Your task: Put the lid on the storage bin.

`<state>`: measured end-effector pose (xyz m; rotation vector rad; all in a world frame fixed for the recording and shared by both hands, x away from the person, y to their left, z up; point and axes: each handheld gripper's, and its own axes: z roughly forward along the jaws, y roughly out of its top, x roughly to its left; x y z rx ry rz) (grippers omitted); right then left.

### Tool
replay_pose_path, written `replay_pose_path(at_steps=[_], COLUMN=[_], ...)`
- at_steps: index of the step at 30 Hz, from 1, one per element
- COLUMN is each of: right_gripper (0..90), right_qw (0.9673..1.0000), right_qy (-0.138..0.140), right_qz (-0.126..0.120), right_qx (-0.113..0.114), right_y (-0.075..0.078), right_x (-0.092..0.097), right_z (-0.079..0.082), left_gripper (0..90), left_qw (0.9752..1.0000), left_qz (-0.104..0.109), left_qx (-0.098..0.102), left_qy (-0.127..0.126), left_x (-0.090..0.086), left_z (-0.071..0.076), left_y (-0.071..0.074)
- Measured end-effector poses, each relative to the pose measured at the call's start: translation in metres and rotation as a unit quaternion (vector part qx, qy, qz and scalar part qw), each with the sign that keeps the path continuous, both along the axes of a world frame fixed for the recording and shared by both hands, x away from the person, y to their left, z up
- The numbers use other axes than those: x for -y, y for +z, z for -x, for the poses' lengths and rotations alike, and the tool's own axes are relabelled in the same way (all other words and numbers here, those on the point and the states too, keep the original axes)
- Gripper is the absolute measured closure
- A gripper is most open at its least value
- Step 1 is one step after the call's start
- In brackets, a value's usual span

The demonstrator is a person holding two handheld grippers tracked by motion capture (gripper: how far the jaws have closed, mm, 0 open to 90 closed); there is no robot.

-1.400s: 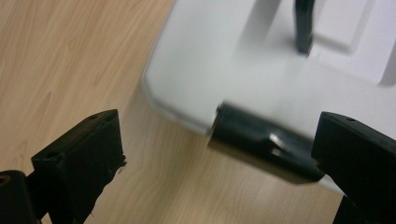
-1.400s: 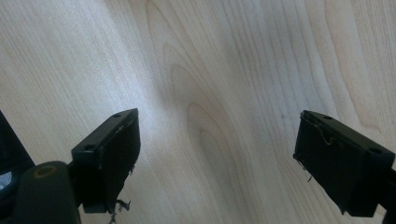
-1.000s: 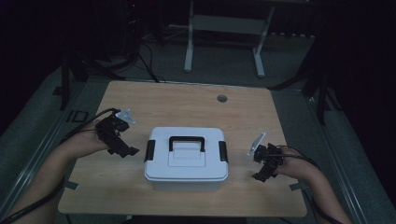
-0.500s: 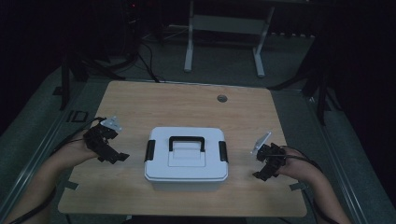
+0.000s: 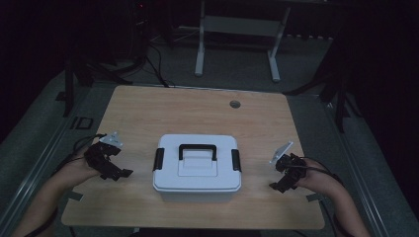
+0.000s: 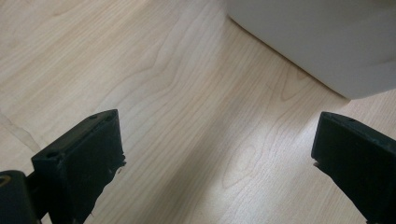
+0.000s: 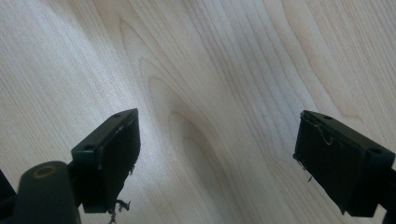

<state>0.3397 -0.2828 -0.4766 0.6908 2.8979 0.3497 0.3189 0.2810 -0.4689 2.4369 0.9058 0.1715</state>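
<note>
A white plastic box (image 5: 197, 169) with a black carry handle (image 5: 197, 149) and a black latch on each side sits in the middle of the wooden table (image 5: 197, 111), its lid closed. My left gripper (image 5: 117, 171) rests low over the table to the left of the box, apart from it, jaws wide open with nothing between them. In the left gripper view the box's white wall (image 6: 322, 42) rises at the upper right. My right gripper (image 5: 277, 183) stands open to the right of the box, over bare wood (image 7: 210, 93).
A round cable hole (image 5: 234, 104) sits near the table's far edge. Beyond the table stand a white desk frame (image 5: 237, 29) and dark stands with cables on the floor. Free tabletop lies behind the box and beside both hands.
My left gripper has drawn back leftward and toward the near edge, away from the box. The right gripper has barely shifted.
</note>
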Motion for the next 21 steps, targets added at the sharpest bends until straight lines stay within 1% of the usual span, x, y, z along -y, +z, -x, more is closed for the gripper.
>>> replay_pose_path(at_steps=[2,3,5,7,9,11,12,13,14,15,16,17,19,21], right_gripper=[14.0,14.0,14.0,14.0,14.0,14.0,14.0,14.0,13.9,13.9,13.9,13.9,13.9,13.2], right_qw=[1.0,1.0,0.9998,0.9998,0.9996,0.9995,0.9993,0.999,0.9989,0.9988,0.9984,0.9984,0.9974,0.9964], right_qy=[-0.003,-0.003,-0.016,-0.018,-0.022,-0.025,-0.03,-0.034,-0.037,-0.037,-0.044,-0.044,-0.057,-0.066], right_qz=[-0.003,-0.003,-0.009,-0.012,-0.016,-0.021,-0.024,-0.028,-0.03,-0.033,-0.036,-0.036,-0.044,-0.052], right_qx=[-0.002,-0.002,-0.005,-0.004,-0.004,-0.004,-0.002,-0.001,-0.001,0.002,0.003,0.003,0.002,0.001], right_y=[-0.001,-0.001,-0.003,-0.005,-0.006,-0.007,-0.008,-0.009,-0.01,-0.011,-0.012,-0.012,-0.015,-0.017], right_x=[0.001,0.001,0.004,0.006,0.008,0.01,0.011,0.012,0.013,0.014,0.015,0.015,0.018,0.021], right_z=[0.001,0.001,0.002,0.002,0.003,0.003,0.004,0.004,0.004,0.004,0.005,0.005,0.004,0.004], left_gripper=[1.8,1.8,1.8,1.8,1.8,1.8,1.8,1.8,1.8,1.8,1.8,1.8,1.8,1.8], left_qw=[1.0,1.0,0.9999,0.9999,0.9998,0.9997,0.9997,0.9997,0.9996,0.9996,0.9996,0.9996,0.9994,0.9993], left_qz=[0.003,0.003,0.002,-0.002,-0.001,0.001,0.005,0.005,0.001,-0.002,-0.003,-0.003,0.003,0.007], left_qx=[-0.001,-0.001,-0.008,-0.009,-0.013,-0.011,-0.013,-0.013,-0.016,-0.019,-0.018,-0.018,-0.021,-0.016], left_qy=[0.006,0.006,0.01,0.013,0.014,0.021,0.022,0.022,0.021,0.02,0.021,0.021,0.026,0.033], left_x=[-0.004,-0.004,-0.008,-0.011,-0.014,-0.015,-0.016,-0.016,-0.017,-0.017,-0.017,-0.017,-0.019,-0.022], left_z=[0.002,0.002,0.005,0.008,0.01,0.012,0.013,0.013,0.014,0.014,0.015,0.015,0.016,0.018], left_y=[-0.004,-0.004,-0.011,-0.016,-0.02,-0.024,-0.027,-0.027,-0.032,-0.034,-0.036,-0.036,-0.042,-0.044])
